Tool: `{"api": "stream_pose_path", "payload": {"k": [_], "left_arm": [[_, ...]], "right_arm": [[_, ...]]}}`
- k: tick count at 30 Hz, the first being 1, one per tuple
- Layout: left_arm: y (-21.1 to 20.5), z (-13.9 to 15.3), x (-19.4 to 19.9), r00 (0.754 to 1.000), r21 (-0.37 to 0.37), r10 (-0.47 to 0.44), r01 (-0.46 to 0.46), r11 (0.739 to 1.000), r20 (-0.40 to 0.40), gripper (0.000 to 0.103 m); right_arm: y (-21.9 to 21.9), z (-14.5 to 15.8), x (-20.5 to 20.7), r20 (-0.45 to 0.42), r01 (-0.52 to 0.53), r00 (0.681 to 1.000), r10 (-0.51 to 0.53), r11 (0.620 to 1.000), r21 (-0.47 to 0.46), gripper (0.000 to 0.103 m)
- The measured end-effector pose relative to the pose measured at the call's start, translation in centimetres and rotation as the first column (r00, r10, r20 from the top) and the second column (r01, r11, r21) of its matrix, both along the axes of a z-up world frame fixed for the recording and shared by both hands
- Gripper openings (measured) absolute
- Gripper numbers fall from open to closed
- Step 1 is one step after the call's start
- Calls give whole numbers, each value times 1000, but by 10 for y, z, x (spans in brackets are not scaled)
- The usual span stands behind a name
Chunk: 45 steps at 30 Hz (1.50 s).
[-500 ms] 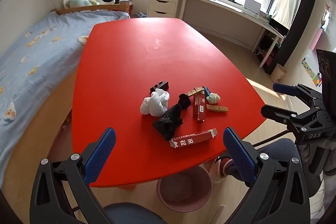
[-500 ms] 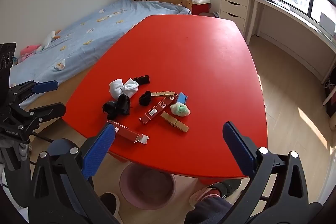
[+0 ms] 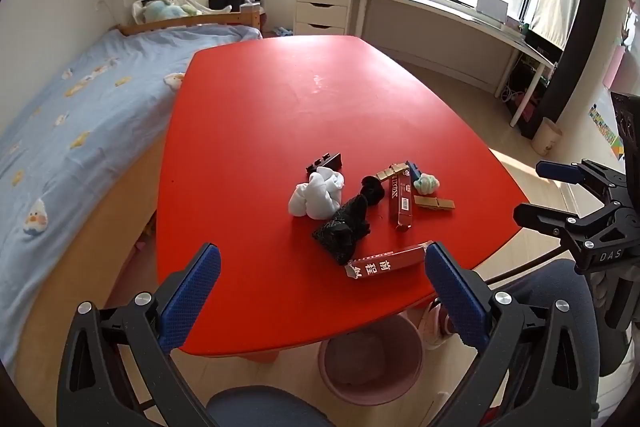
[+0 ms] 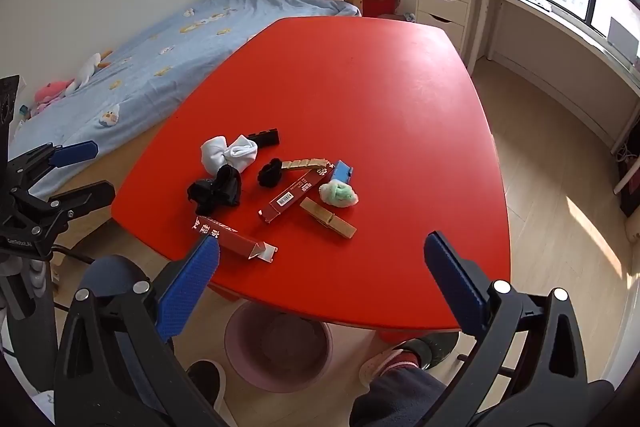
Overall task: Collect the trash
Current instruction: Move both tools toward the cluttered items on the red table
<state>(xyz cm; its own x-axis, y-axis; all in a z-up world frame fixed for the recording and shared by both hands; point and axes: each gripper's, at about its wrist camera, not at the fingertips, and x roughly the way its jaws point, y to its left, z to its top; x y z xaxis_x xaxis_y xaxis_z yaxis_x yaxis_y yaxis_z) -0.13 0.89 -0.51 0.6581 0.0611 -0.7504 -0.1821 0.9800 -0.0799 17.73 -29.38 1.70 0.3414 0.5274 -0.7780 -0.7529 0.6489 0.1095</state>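
From your left wrist camera, your left gripper (image 3: 320,291) hangs over the near edge of the red surface (image 3: 280,115) with its blue pads spread wide and nothing between them. Just beyond its right finger lies a red carton (image 3: 386,264) with white characters, close to the surface's edge. Farther in sit a black sock (image 3: 346,227), a white sock (image 3: 318,193), a second red carton (image 3: 402,201), a wooden clothespin (image 3: 434,203), a pale green wad (image 3: 426,183) and a small black block (image 3: 325,161), all clustered together. A pink bin (image 3: 370,361) stands on the floor below the edge, and your right gripper (image 3: 560,193) shows at the far right, jaws apart. From your right wrist camera, your right gripper (image 4: 320,291) is likewise spread wide and holds nothing, hovering off the near edge of the surface (image 4: 360,75). The carton (image 4: 234,235) with white characters lies just past its left finger; the other carton (image 4: 296,193), clothespin (image 4: 328,218), green wad (image 4: 338,193), black sock (image 4: 216,191) and white sock (image 4: 228,153) lie beyond. The bin (image 4: 278,347) sits underneath, and your left gripper (image 4: 76,173) shows at the left, open.
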Motion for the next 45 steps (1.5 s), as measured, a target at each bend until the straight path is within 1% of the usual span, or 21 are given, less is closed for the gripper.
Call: {"api": "stream_pose_path", "payload": {"k": [8, 22, 45], "left_arm": [[-2, -3, 0, 1000, 10, -8, 8, 1000, -4, 98], [-2, -5, 1, 1000, 20, 0, 0, 1000, -13, 98], [1, -6, -2, 1000, 12, 1, -1, 1000, -11, 98]], "right_arm": [[3, 5, 1, -25, -18, 1000, 18, 1000, 20, 100], [8, 3, -2, -17, -40, 999, 40, 999, 7, 100], [9, -3, -6, -24, -50, 998, 50, 999, 1, 100]]}}
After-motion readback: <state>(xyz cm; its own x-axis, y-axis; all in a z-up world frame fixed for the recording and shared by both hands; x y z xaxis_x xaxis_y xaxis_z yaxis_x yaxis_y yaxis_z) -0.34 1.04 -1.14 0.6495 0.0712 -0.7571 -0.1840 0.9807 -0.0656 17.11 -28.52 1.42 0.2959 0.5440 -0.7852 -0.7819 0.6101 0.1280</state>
